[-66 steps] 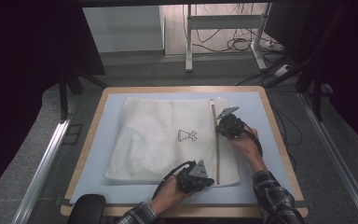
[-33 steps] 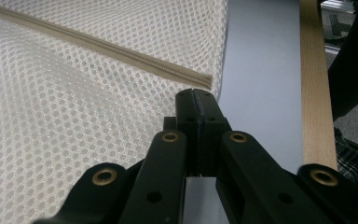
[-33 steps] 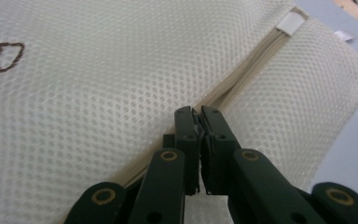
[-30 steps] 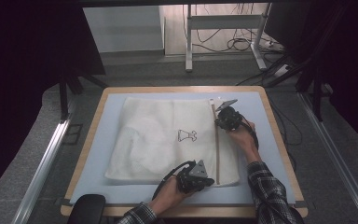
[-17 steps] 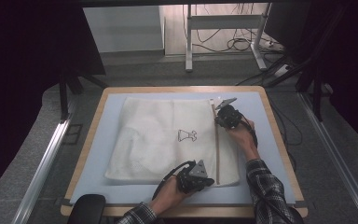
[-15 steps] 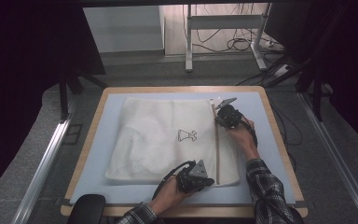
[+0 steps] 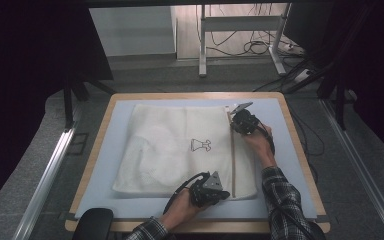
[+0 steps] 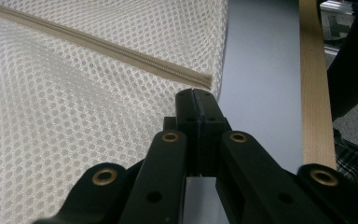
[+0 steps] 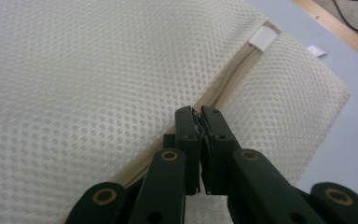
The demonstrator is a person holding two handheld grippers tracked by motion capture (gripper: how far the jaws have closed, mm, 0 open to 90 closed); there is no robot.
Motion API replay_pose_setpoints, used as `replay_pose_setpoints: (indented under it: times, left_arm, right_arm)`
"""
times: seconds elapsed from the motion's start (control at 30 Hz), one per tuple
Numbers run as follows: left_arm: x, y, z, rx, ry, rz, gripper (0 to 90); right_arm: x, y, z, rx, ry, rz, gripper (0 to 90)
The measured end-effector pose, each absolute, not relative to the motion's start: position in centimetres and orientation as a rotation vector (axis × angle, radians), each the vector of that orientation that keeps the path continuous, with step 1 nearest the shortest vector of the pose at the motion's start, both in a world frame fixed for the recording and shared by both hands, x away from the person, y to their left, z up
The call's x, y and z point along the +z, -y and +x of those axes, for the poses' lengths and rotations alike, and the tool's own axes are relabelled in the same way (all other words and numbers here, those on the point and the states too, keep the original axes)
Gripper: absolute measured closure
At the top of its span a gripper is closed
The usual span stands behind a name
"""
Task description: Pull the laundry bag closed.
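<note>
A white mesh bag (image 7: 175, 150) with a small black print lies flat on the blue mat (image 7: 280, 165). A beige zipper (image 7: 233, 160) runs along its right side. My right gripper (image 7: 234, 126) sits on the zipper near its far end. In the right gripper view its jaws (image 9: 196, 113) are shut on a small piece at the zipper line, the zipper pull as far as I can tell. The zipper (image 9: 233, 79) runs on to a white tab (image 9: 264, 36). My left gripper (image 7: 224, 194) is shut on the bag's near right edge (image 8: 196, 93), just beside the zipper's end (image 8: 200, 80).
The mat lies on a wooden table (image 7: 300, 150) with metal rails along both sides. A black rounded object (image 7: 92, 225) sits at the near left corner. Behind the table stand desk legs and loose cables (image 7: 250, 47) on the floor.
My right gripper has slid a little toward the far end of the zipper. The left gripper has stayed where it was.
</note>
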State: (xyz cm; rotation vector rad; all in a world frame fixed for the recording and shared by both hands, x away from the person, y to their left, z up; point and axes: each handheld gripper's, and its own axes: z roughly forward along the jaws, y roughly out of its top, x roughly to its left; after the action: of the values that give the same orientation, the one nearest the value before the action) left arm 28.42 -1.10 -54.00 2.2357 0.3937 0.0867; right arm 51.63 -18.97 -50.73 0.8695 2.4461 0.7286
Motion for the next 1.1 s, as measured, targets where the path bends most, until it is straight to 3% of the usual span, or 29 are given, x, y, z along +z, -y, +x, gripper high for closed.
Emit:
replay_pose_setpoints:
  times: [1.1]
  left_arm:
    - [-54.0, 1.1, 28.5, 0.083, -0.394, 2.237, 90.0]
  right_arm:
    - [-50.7, 18.4, 54.3, 0.702, -2.42, 0.891, 85.8]
